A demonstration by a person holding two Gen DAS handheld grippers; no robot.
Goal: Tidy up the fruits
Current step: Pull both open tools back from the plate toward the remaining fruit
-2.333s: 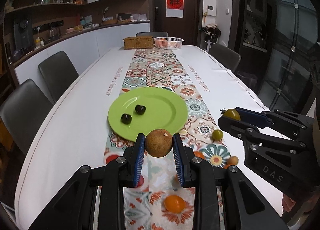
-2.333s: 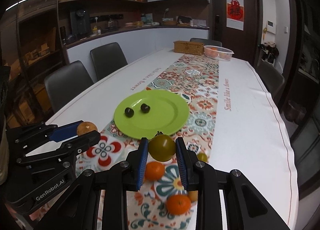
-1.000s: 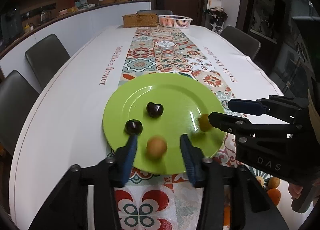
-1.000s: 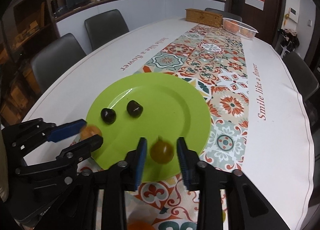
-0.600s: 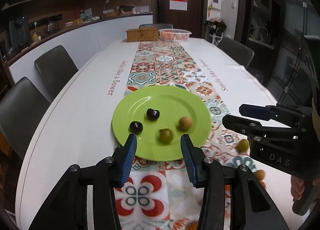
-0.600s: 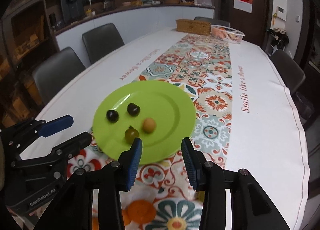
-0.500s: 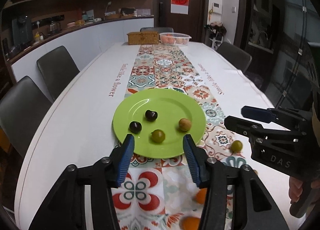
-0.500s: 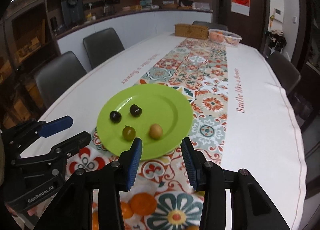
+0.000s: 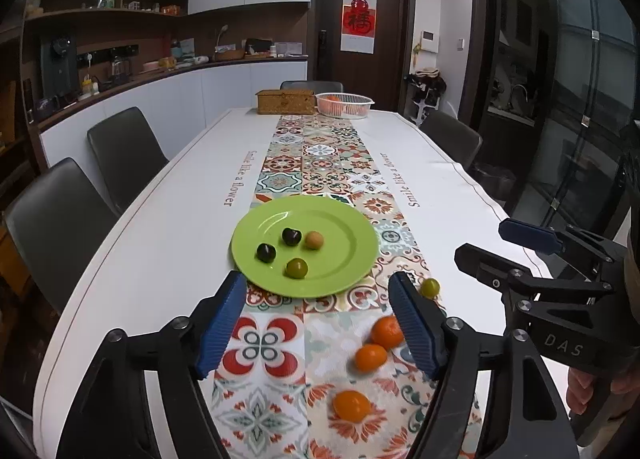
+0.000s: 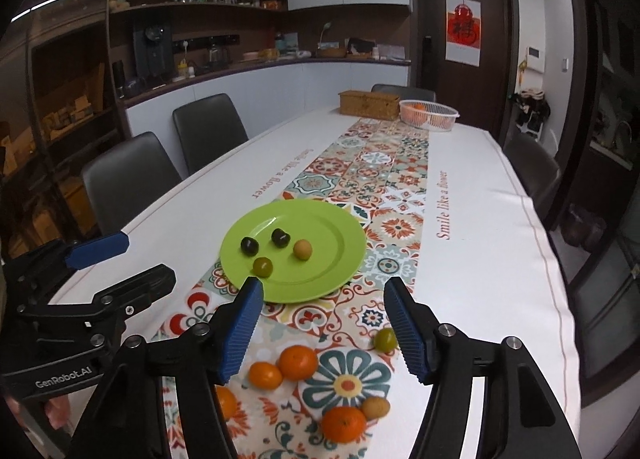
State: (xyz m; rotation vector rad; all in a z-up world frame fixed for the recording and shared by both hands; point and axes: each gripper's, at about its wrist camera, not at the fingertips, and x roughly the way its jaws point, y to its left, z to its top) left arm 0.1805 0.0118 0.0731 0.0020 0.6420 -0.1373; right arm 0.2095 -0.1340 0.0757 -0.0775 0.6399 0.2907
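A green plate (image 9: 352,255) (image 10: 340,259) on the patterned runner holds two dark fruits (image 9: 266,252), a brown longan (image 9: 314,240) (image 10: 302,249) and a green tomato (image 9: 296,268) (image 10: 263,266). My left gripper (image 9: 316,295) hovers above the plate's near edge, jaws opening, nothing between them. My right gripper (image 10: 322,299) hangs beside it, jaws also opening and empty. Loose on the runner lie several oranges (image 9: 386,332) (image 10: 298,362), another green tomato (image 9: 429,287) (image 10: 385,340) and a longan (image 10: 375,407).
A wicker box (image 9: 285,101) and a white basket of oranges (image 9: 344,104) stand at the table's far end. Dark chairs (image 9: 124,155) line the left side, with two more on the right. A hand (image 9: 592,383) holds the right gripper at the right edge.
Both grippers let their fruits go onto the plate, opened wider, and drew back and up from it. The longan and the green tomato rolled and now lie near the dark fruits.
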